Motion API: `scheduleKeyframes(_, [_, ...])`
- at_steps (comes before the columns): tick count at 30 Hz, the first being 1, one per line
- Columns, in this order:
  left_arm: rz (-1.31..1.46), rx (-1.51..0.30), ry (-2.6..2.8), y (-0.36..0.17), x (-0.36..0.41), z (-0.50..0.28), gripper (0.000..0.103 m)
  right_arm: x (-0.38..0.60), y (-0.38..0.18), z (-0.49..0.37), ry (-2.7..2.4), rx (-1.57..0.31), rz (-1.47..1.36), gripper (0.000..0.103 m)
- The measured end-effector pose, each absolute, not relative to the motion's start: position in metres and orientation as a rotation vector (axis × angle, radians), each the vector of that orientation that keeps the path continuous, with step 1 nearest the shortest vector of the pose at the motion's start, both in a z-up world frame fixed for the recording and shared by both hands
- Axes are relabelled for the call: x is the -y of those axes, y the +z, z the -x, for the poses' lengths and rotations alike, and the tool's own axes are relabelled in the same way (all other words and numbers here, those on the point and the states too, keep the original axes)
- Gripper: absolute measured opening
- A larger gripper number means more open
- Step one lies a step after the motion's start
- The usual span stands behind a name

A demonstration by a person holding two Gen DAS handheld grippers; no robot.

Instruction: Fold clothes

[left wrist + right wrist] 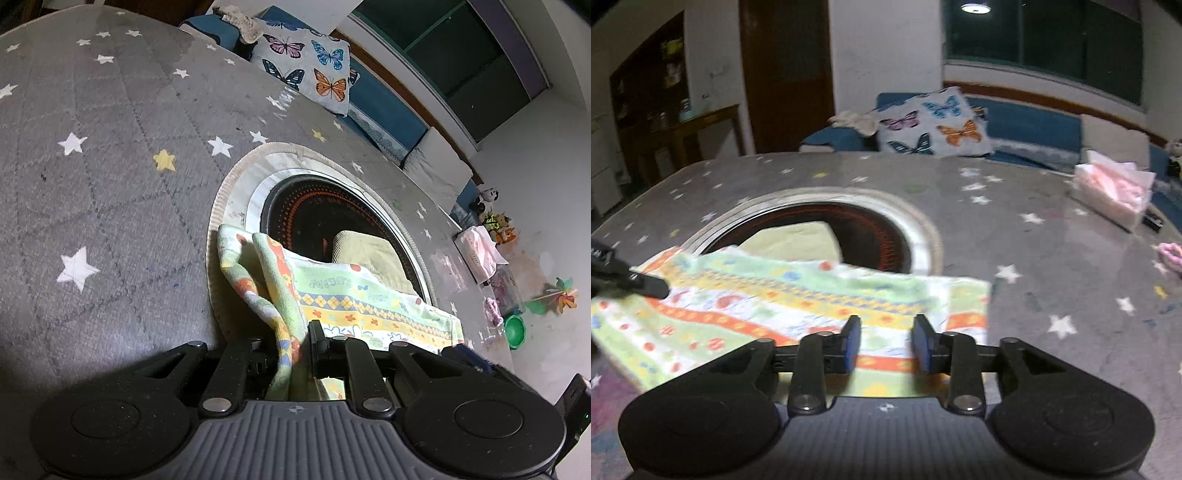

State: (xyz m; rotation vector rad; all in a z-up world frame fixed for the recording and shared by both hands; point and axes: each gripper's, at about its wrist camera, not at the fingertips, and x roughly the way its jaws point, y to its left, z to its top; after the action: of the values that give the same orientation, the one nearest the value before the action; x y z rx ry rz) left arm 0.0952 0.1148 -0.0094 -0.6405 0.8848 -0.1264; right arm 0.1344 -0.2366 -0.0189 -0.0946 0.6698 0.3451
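left tongs (297,354) are clamped on a bunched edge of the towel (351,299); cloth is pinched between the two fingers and lifts up into a fold just ahead of them. the towel is striped green, yellow, orange and white w/ small printed shapes. rest of it lies on the surface (110,192), which is covered by a grey cloth w/ white and yellow stars.

right tongs (886,345) are spread fairly wide w/ nothing between them, blue pads (851,343) showing, hovering just over the near edge of the towel (798,306); can't tell if they touch it. in the right wrist view the towel lies mostly flat, its far edge overlapping the round black hotplate (879,236) set in the middle of the surface, ringed by a pale rim. left tongs' fingertip (646,284) shows at the left side of that view, at the towel's left part.

a plain pale yellow cloth (794,240) lies on the hotplate just behind the towel, partly under it.

beyond the surface: butterfly cushion (934,125) on a blue sofa (1034,122). a pink tissue pack (1112,192) sits on the far right of the surface, well apart from the towel. green bowl (515,328) on the floor in the left wrist view.
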Motion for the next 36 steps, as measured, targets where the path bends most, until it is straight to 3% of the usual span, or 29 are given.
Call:
scheduleKeyframes(1, [0.634,-0.884,-0.124,-0.009,-0.114,-0.095,0.014,0.238,-0.019,-0.137,0.319,-0.662,0.103,0.054])
scheduleKeyframes(4, [0.617,-0.881,-0.121,-0.008,-0.113,-0.096,0.014,0.247,-0.021,-0.145,0.268,-0.662,0.093,0.058])
scheduleKeyframes(9, [0.59,-0.875,-0.112,-0.007,-0.111,-0.097,0.014,0.264,-0.027,-0.158,0.253,-0.69,-0.012,0.059])
scheduleKeyframes(10, [0.583,-0.874,-0.109,-0.006,-0.111,-0.098,0.014,0.264,-0.026,-0.158,0.264,-0.69,-0.023,0.056])
scheduleKeyframes(12, [0.571,-0.871,-0.104,-0.005,-0.109,-0.098,0.014,0.263,-0.026,-0.158,0.291,-0.691,-0.041,0.042])
scheduleKeyframes(14, [0.554,-0.867,-0.1,-0.003,-0.106,-0.098,0.014,0.259,-0.025,-0.158,0.305,-0.696,-0.044,0.019])
scheduleKeyframes(17, [0.526,-0.853,-0.105,0.007,-0.1,-0.099,0.012,0.261,-0.022,-0.154,0.309,-0.685,-0.07,0.009])
scheduleKeyframes(27, [0.415,-0.768,-0.224,0.056,-0.042,-0.122,0.01,0.299,0.014,-0.131,0.278,-0.588,-0.118,0.007])
scheduleKeyframes(36, [0.328,-0.76,-0.354,0.068,0.045,-0.165,0.01,0.377,0.038,-0.128,0.102,-0.532,-0.118,0.007])
